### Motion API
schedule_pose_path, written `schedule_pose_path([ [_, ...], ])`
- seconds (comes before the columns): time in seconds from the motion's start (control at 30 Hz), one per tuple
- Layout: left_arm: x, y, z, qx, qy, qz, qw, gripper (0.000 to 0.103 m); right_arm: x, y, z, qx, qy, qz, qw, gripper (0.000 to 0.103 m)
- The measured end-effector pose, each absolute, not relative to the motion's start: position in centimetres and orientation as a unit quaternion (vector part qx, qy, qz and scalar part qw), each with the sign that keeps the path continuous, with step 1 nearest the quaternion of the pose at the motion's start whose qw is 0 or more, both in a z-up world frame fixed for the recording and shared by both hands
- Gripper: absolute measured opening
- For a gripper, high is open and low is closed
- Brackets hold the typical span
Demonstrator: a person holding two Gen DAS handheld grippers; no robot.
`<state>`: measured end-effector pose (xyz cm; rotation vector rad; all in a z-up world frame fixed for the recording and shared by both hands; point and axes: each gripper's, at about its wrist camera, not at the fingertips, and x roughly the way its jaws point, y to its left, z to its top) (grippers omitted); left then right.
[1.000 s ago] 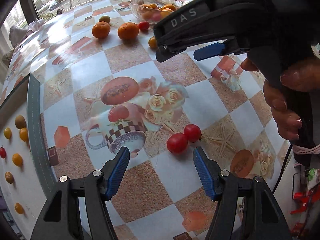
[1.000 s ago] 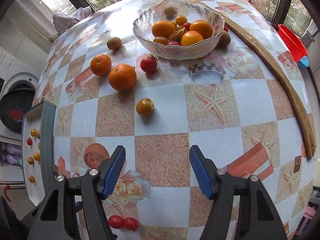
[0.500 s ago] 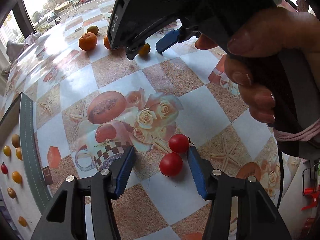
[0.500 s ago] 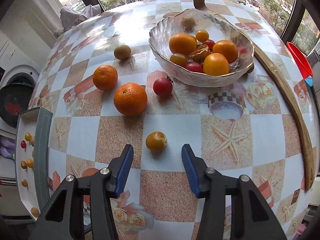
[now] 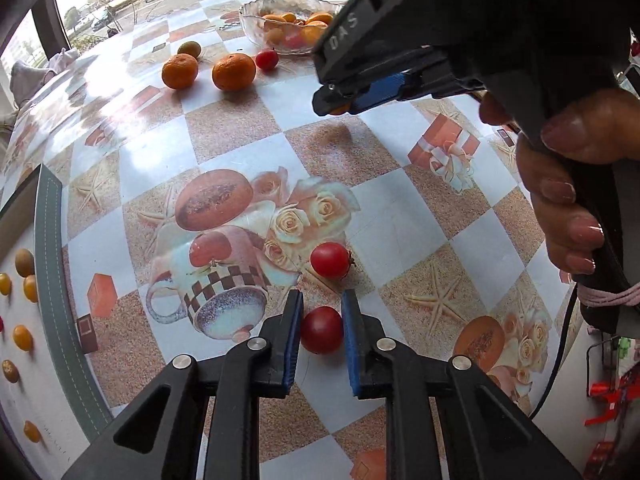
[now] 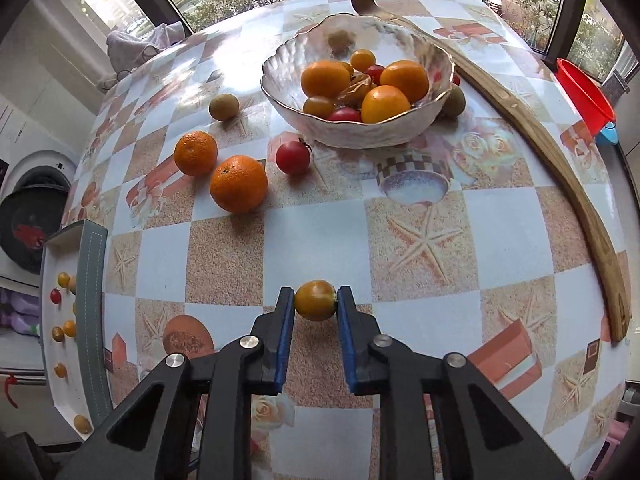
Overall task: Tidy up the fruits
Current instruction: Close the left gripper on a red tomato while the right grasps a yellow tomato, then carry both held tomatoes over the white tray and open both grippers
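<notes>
Left tongs: your left tongs [image 5: 320,330] have just closed in on a red tomato [image 5: 322,330]. It sits between the blue pads, low on the tabletop [image 5: 240,120], and the pads look to be pressing its sides.
Right tongs: your right tongs [image 6: 316,300] have just closed too. They grip a small yellow tomato [image 6: 316,300] at the very tips.
Other tomato: a second red tomato [image 5: 330,260] lies just beyond the left tongs, not touched.
Bowl: the glass bowl [image 6: 348,136] sits far across the tabletop, already holding oranges and small tomatoes.
Loose fruit: two oranges [image 6: 239,183], one more red tomato [image 6: 293,157] and a green fruit [image 6: 224,106] lie near the bowl.
How it feels: these little tomatoes are likely light, soft and smooth. Squeeze too hard and they may split. Squeeze too little and they may slip out.
Where to hold: keep the pads on the round middle of each one.
Watch out: the yellow one sits right at the tips, so move it gently.
</notes>
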<state>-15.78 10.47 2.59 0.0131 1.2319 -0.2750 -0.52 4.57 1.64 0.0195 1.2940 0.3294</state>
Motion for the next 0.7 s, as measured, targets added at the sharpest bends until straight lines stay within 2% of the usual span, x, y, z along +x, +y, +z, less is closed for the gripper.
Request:
schedule_pose_path([
  [0.33,-16.5,13.5,5.1,-0.032,0.572,-0.115,0.812,0.021,-3.6,2.9,3.5,0.033,0.607,0.154,0.779,0.023],
  [0.7,-18.3,20.2,8.4,-0.103,0.55,-0.054,0.827,0.021,-5.4,7.3,5.5,0.016,0.609,0.201,0.767,0.023],
])
